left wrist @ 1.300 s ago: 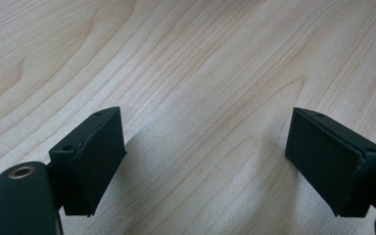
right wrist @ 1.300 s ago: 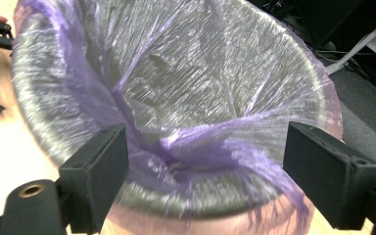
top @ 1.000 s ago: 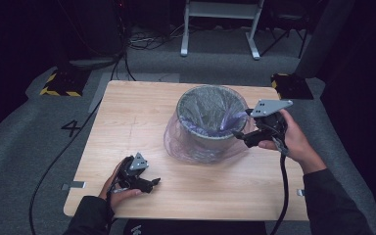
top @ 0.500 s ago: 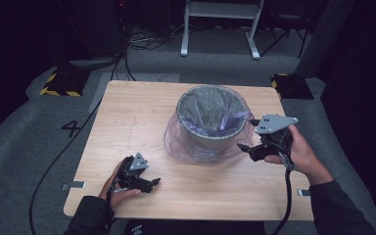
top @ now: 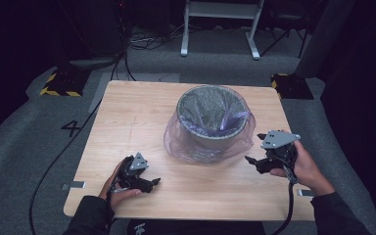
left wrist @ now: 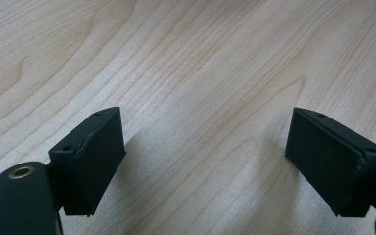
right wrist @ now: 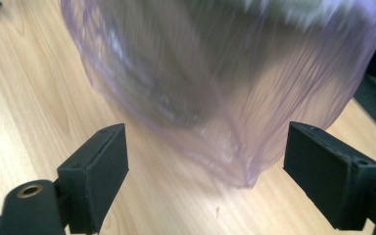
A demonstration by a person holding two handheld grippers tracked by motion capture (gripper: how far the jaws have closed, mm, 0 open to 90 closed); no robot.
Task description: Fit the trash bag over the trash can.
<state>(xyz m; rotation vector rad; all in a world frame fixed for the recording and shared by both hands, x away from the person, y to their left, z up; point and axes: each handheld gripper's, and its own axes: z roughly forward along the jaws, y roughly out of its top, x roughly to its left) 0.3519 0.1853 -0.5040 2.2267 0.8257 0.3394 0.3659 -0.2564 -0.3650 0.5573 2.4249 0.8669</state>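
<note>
Right gripper (top: 255,148) faces upright bagged bin (top: 210,122).

A single dark numeral "4" (top: 71,128) stands on the grey carpet floor (top: 24,147) just left of the desk (top: 127,117), nothing else being readable.

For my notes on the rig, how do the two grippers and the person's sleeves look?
Both the left gripper and the right gripper are black with flat rectangular pads; each carries a grey three-cornered plate on top. A black cable trails from the right one. The sleeves are dark.
</note>
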